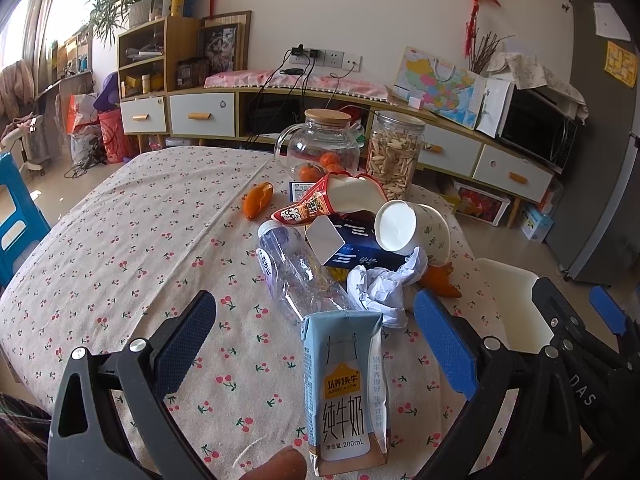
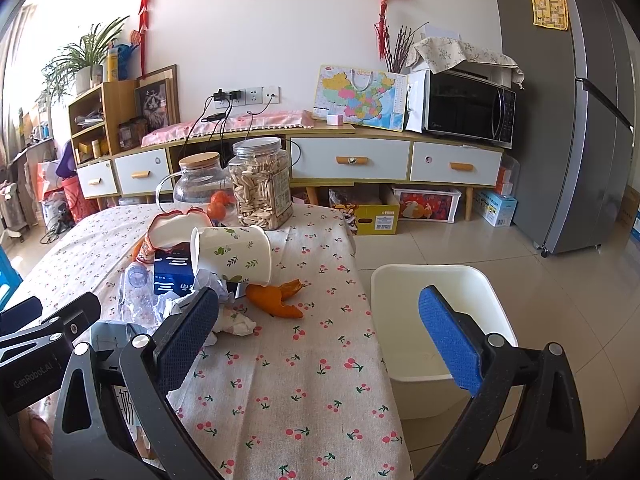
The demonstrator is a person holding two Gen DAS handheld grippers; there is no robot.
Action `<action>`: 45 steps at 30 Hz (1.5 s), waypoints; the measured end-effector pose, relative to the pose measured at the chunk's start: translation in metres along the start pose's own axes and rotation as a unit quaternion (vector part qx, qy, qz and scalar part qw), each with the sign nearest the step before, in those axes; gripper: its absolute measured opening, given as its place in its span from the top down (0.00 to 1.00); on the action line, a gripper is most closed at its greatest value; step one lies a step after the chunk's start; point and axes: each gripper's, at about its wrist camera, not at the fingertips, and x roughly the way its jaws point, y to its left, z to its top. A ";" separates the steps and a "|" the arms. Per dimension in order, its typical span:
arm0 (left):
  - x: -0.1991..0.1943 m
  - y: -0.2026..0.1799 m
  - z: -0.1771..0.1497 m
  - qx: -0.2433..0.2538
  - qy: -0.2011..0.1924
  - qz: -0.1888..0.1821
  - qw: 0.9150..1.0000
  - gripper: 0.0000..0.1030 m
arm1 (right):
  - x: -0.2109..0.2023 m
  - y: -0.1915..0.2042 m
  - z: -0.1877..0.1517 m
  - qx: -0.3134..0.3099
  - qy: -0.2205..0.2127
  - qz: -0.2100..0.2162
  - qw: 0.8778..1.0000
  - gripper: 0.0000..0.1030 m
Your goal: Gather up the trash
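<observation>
A light-blue 200 mL milk carton (image 1: 344,388) stands on the cherry-print tablecloth between the wide-apart fingers of my open left gripper (image 1: 316,340), touching neither pad. Just beyond it lies a pile: a clear plastic bottle (image 1: 296,268), a dark blue carton (image 1: 352,244), a tipped paper cup (image 1: 412,228), crumpled tissue (image 1: 380,284), a red snack wrapper (image 1: 316,204) and orange peel (image 1: 258,200). My right gripper (image 2: 320,336) is open and empty over the table's right edge. The cup (image 2: 232,256) and more peel (image 2: 276,300) lie ahead of it. A white bin (image 2: 420,292) stands on the floor beside the table.
A glass jug with a wooden lid (image 1: 324,140), a jar of seeds (image 1: 396,152) and tangerines (image 1: 328,160) stand at the table's far end. A blue stool (image 1: 16,208) is at the left. A fingertip (image 1: 280,464) shows at the bottom edge. A sideboard with a microwave (image 2: 468,108) lines the wall.
</observation>
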 end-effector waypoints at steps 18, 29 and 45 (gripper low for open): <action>0.011 0.005 0.001 -0.038 0.058 -0.010 0.998 0.06 | 0.018 0.002 -0.007 -0.030 0.035 -0.050 0.998 0.07; 0.034 0.008 -0.019 -0.046 0.128 -0.024 0.990 0.06 | 0.043 -0.024 -0.020 0.044 0.154 -0.042 0.986 0.07; 0.055 -0.004 -0.033 -0.012 0.183 -0.024 0.983 0.17 | 0.058 -0.026 -0.022 0.057 0.203 -0.029 0.977 0.07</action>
